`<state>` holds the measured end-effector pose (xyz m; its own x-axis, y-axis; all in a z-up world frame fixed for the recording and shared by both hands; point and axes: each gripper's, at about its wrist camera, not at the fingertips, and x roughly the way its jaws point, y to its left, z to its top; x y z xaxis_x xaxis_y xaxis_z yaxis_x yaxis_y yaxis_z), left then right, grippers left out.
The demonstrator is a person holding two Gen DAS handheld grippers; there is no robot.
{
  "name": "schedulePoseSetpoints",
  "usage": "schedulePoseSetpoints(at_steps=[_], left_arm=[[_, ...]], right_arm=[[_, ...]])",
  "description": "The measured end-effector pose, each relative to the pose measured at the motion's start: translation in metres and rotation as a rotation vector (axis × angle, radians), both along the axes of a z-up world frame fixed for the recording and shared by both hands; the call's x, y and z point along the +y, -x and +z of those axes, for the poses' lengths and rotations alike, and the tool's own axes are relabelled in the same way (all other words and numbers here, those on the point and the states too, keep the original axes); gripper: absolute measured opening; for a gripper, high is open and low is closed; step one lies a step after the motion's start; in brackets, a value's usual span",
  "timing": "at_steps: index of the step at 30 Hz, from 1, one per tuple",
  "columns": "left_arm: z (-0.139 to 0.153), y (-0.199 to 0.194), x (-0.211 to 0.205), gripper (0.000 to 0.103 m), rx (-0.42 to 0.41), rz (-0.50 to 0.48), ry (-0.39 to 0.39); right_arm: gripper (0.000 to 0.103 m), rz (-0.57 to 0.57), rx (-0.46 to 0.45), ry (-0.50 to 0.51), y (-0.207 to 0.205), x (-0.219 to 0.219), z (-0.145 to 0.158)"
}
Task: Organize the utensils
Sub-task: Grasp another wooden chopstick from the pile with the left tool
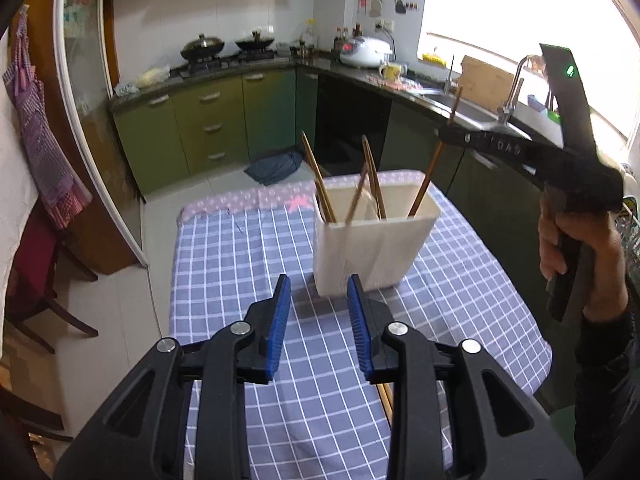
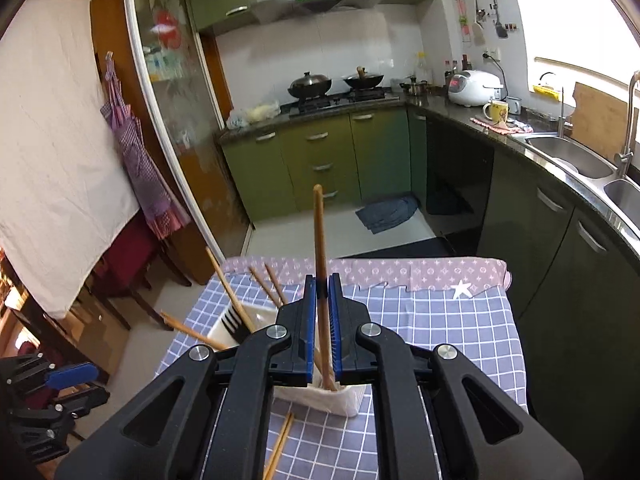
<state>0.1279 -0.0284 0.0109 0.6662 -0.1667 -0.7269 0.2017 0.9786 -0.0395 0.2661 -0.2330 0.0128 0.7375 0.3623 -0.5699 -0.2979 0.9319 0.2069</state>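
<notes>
A white utensil holder (image 1: 372,240) stands on the blue checked tablecloth (image 1: 248,264) and holds several wooden chopsticks (image 1: 318,178). My left gripper (image 1: 318,300) is open and empty, just in front of the holder. My right gripper (image 2: 322,284) is shut on a wooden chopstick (image 2: 320,236), held upright with its lower end inside the holder (image 2: 256,320). It shows from the side in the left wrist view (image 1: 448,134), above the holder's right side. A black fork (image 2: 236,322) stands in the holder. Loose chopsticks (image 2: 280,444) lie on the cloth, also visible in the left wrist view (image 1: 386,398).
The table's far end has a pink patterned cloth (image 2: 400,272). Green kitchen cabinets (image 2: 320,160), a stove with woks (image 2: 310,84) and a sink (image 2: 576,156) lie beyond. A chair (image 1: 36,280) stands left of the table. My left gripper shows at the lower left (image 2: 60,376).
</notes>
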Motion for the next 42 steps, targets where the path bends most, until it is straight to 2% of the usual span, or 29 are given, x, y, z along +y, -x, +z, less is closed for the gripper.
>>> schedulePoseSetpoints(at_steps=[5,8,12,15,18,22,27,29,31,42], left_arm=[[-0.027,-0.010,-0.015,0.031,0.098,-0.016,0.009],[-0.045,-0.018,-0.022,0.031,0.171,-0.015,0.019],[-0.082,-0.031,-0.037,0.031,0.293,-0.017,0.017],[-0.110,-0.042,-0.046,0.030,0.379,-0.009,0.013],[-0.131,-0.050,-0.053,0.025,0.435,-0.002,0.010],[-0.149,-0.055,-0.062,0.022,0.481,0.000,0.006],[-0.167,-0.057,-0.071,0.019,0.524,-0.005,-0.017],[-0.173,-0.058,-0.073,0.018,0.537,-0.006,-0.023],[-0.178,-0.058,-0.077,0.018,0.544,-0.004,-0.036],[-0.196,-0.067,-0.093,0.016,0.555,0.010,-0.080]], right_arm=[[0.016,0.014,-0.059,-0.025,0.036,-0.016,0.010],[0.026,0.033,-0.073,-0.008,0.069,-0.029,0.008],[0.026,0.046,-0.002,0.044,0.098,-0.043,-0.022],[0.026,0.036,0.070,0.068,0.104,-0.055,-0.055],[0.026,0.020,0.131,0.071,0.103,-0.065,-0.083],[0.026,0.018,0.201,0.072,0.099,-0.074,-0.115],[0.026,0.036,0.245,0.073,0.093,-0.070,-0.131],[0.027,0.042,0.252,0.070,0.092,-0.069,-0.134],[0.031,0.047,0.255,0.068,0.091,-0.067,-0.135],[0.031,0.067,0.264,0.059,0.091,-0.063,-0.136]])
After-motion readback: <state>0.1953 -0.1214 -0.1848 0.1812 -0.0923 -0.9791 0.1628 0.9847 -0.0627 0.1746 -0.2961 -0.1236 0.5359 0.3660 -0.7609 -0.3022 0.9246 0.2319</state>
